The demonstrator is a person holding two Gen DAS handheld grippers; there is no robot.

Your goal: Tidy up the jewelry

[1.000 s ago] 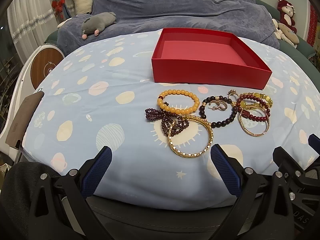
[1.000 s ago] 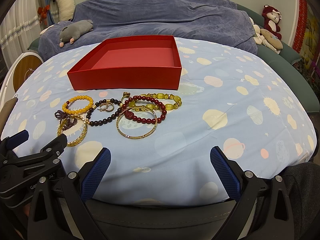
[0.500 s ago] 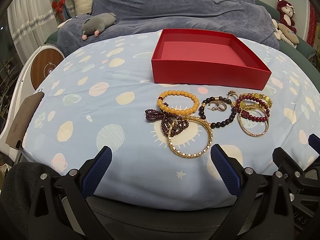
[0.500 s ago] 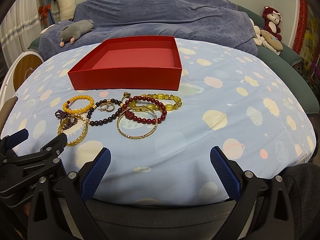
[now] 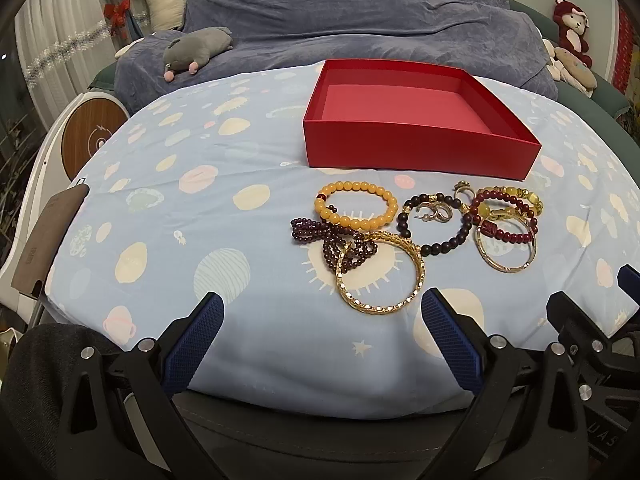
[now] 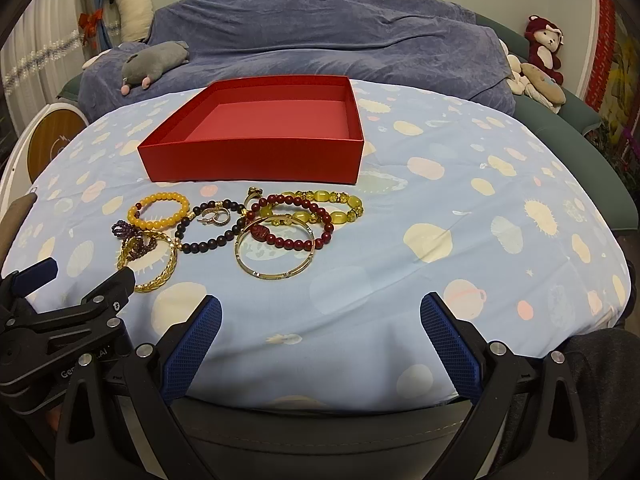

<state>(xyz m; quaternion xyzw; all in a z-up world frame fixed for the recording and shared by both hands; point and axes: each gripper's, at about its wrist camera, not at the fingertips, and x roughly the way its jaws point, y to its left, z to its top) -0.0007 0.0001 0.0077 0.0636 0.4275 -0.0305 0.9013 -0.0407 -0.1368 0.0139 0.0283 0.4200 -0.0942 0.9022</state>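
Left gripper (image 5: 320, 336) is sitting fully spread, nothing between the blue pads (image 5: 192, 344); it's hovering at the near edge of the table (image 5: 160, 208). Right gripper (image 6: 320, 332) is doing the same: fingers wide apart, holding nothing, parked just beside the left one.

Jewelry is lying in a loose cluster ahead of both sets of fingers, all outside the red box (image 5: 416, 152).

- Left view: gold chain bangle (image 5: 380, 274) is sitting closest, just ahead of the fingertips, nearer the right-hand finger. Purple bead strand (image 5: 332, 240) is overlapping its far-left rim.
- Orange bead bracelet (image 5: 356, 204) is lying beyond that, touching the purple strand.
- Dark bead bracelet (image 5: 434, 222) is ringing small hoop earrings (image 5: 434, 212), ahead and right of the right-hand finger.
- Right view: thin gold bangle (image 6: 276, 248) is lying ahead of the gap between the fingers, toward the left-hand finger, with the red bead bracelet (image 6: 296, 220) overlapping its far side.
- Yellow-green bead bracelet (image 6: 320, 206) is tangling with the red one, further out. A small ring (image 6: 253, 192) is sitting at the cluster's far edge.

Box is sitting open-topped beyond the cluster, nothing showing inside it. Grey plush (image 6: 154, 64) is lying on the blue blanket (image 6: 320, 32) behind.
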